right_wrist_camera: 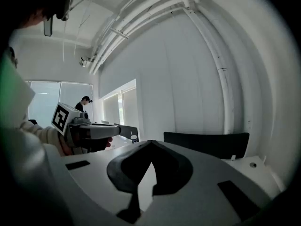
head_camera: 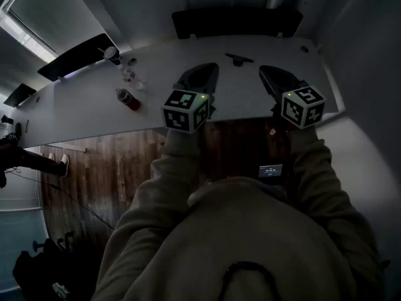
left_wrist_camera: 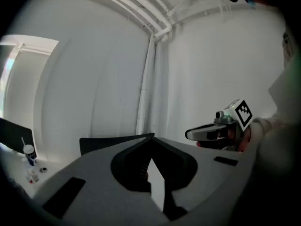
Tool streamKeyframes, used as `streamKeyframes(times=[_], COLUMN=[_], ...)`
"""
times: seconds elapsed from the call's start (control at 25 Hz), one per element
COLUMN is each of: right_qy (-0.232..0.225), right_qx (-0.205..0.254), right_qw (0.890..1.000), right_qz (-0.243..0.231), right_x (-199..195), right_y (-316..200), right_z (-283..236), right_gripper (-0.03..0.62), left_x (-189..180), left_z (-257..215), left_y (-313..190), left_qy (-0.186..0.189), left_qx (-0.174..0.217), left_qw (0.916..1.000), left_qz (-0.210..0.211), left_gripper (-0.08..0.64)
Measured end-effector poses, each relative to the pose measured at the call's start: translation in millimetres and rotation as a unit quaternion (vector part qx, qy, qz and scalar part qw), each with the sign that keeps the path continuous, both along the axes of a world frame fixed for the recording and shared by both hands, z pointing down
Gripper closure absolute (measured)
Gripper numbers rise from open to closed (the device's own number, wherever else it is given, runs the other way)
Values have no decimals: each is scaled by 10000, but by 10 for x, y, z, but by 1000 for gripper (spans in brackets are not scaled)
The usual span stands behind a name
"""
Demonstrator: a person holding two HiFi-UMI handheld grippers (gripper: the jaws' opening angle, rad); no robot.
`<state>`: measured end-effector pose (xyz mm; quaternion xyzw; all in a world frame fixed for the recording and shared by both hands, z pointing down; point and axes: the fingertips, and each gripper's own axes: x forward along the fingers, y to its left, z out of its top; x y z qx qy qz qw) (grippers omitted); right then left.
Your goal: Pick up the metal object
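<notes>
A small dark T-shaped object (head_camera: 239,59), probably the metal object, lies on the white table (head_camera: 81,115) towards its far edge. My left gripper (head_camera: 209,68) hovers over the table's near side, just left of the object and short of it. My right gripper (head_camera: 264,70) hovers just right of it, also short of it. In the left gripper view the jaws meet at their tips (left_wrist_camera: 151,137) with nothing between them. The right gripper's jaws (right_wrist_camera: 149,142) are shut and empty too. Both gripper views look over the table at a white wall, so neither shows the object.
A red bottle (head_camera: 128,99), a lidded cup (head_camera: 113,55) and small items (head_camera: 129,74) stand on the table's left part. Black chairs sit at the far side (head_camera: 237,21) and at the left (head_camera: 78,55). A person (right_wrist_camera: 85,103) stands far off by the windows. Wooden floor (head_camera: 94,168) lies below.
</notes>
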<state>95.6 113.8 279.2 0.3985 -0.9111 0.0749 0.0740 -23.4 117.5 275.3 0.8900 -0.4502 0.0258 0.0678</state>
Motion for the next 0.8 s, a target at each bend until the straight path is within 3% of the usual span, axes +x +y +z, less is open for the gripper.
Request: streamKeyframes(times=[0.24,0.52,0.72,0.8], right_qy=[166,112,-23,-68], right_qx=[-6,-41,-73,-19], right_qw=[9999,9999,9999,10000], right_qz=[5,103,98,46], right_x=[1,35,29,12], right_y=[-10,-44,-54,-67], right_z=[-8,21,40,11], right_gripper=[574,574,574,574], left_x=[-59,-158,-148,-177], left_z=[-3,26,30,29], left_y=[24,9,65,72], left_qy=[93,92,325,254], left_qx=[1,-60,-58,-70], left_qw=[10000,9997,9994,9995], left_qz=[-11,-235,-107,-169], left_gripper=[558,558,557,557])
